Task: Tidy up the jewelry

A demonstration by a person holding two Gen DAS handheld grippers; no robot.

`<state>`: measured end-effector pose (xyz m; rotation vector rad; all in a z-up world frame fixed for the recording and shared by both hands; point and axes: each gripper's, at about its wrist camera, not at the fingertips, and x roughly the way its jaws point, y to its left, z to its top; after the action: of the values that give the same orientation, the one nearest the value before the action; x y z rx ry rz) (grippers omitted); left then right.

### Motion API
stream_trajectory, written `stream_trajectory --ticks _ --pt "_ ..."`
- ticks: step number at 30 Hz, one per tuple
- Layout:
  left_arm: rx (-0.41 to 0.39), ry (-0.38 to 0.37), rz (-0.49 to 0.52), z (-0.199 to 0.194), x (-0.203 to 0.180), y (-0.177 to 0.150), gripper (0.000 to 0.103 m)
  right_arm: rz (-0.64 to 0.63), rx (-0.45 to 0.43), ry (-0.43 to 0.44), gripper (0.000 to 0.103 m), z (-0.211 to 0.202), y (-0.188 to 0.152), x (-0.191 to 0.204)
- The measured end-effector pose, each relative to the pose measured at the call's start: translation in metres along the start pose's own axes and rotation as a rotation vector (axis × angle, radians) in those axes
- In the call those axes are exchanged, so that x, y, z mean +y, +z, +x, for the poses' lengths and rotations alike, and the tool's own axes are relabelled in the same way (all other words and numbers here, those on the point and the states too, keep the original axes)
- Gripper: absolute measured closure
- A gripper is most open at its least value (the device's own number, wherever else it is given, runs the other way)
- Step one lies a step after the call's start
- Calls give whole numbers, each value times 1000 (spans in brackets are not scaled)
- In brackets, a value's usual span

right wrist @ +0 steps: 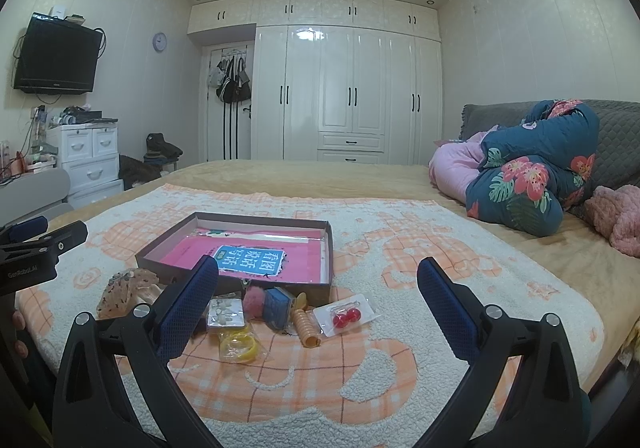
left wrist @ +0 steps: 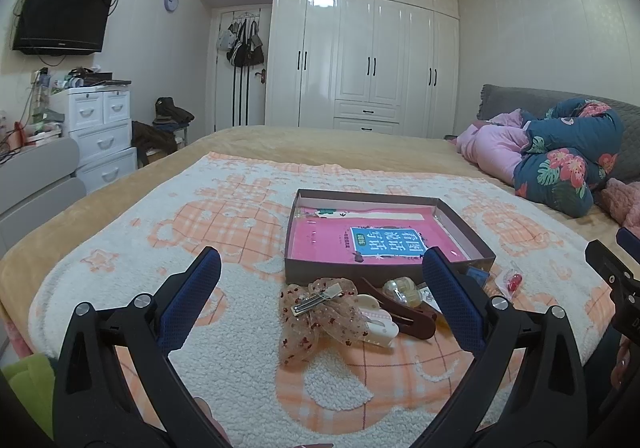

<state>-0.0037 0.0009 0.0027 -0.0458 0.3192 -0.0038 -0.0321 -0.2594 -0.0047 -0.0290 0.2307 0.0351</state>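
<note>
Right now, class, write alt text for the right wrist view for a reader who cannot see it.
The right tool hangs open above a blanket-covered bed, where small accessories, including bagged red earrings and an orange spiral hair tie, lie in front of a shallow box holding a pink book. White wardrobes line the far wall.

In the left wrist view, the left gripper's (left wrist: 322,264) blue finger (left wrist: 452,304) is covering part of the small trinkets (left wrist: 404,290) beside the box (left wrist: 384,272). In the right wrist view, the right gripper's (right wrist: 318,274) finger (right wrist: 188,308) is hiding part of the sheer bow (right wrist: 124,290). The frame edge is cutting off the pink fluffy bundle (right wrist: 618,222).
</note>
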Motion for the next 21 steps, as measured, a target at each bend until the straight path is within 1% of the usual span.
stream_trajectory --ticks 14,21 --pt "6 7 -2 2 1 -2 10 -10 5 9 6 3 0 1" --pt "21 22 -13 5 7 -2 10 -41 24 54 6 8 -3 11"
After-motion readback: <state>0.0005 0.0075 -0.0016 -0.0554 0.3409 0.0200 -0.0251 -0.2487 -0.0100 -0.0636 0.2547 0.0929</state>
